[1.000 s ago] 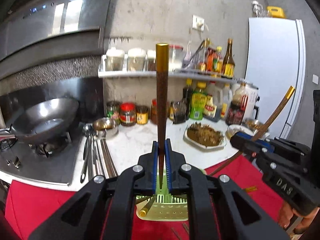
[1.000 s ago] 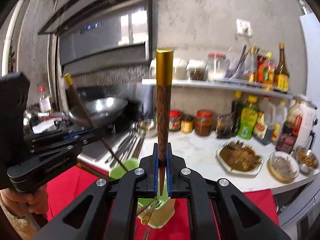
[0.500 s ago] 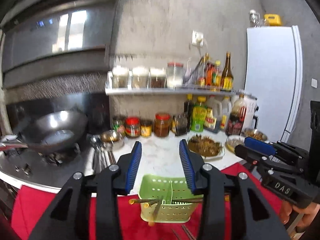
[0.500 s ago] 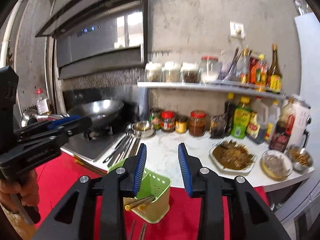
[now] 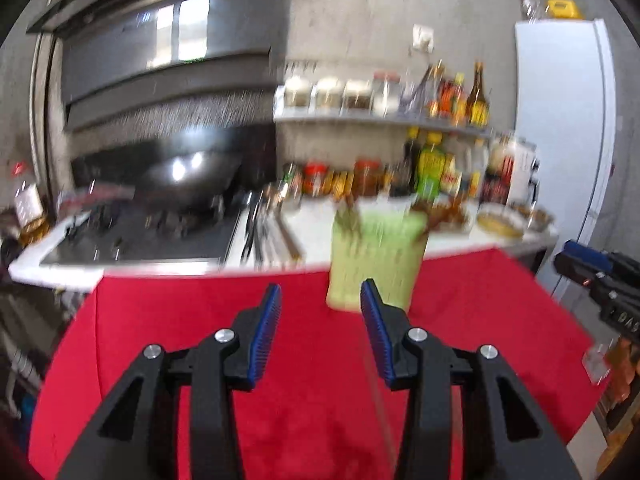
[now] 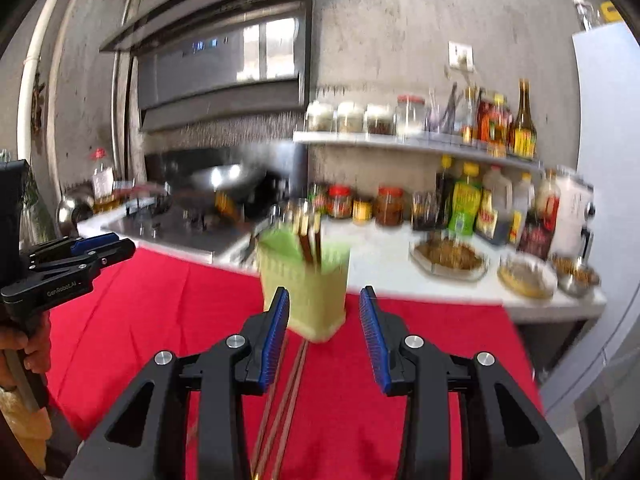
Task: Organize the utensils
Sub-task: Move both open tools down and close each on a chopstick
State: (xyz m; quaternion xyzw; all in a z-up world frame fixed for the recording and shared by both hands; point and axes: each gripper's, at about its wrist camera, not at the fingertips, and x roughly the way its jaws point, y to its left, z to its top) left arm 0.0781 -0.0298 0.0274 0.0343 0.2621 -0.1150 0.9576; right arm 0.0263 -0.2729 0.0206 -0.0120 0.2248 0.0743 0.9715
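- The left gripper [image 5: 320, 300] hangs spread wide, nothing between its blue pads [image 5: 267, 330], over the red cloth [image 5: 200, 320].
- The right gripper [image 6: 323, 304] is likewise spread and empty.
- At 12 o'clock from the right gripper, the green utensil holder [image 6: 306, 284] stands upright on the cloth, brown chopsticks [image 6: 308, 240] sticking up from it.
- More chopsticks on the cloth [image 6: 286, 396] lie between the right gripper's fingers, at 6 o'clock of the holder.
- Beyond, the white counter [image 6: 384, 264] carries jars and bottles, blurred.

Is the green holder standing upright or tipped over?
Upright: the green holder stands on the red cloth, chopsticks sticking up from it.
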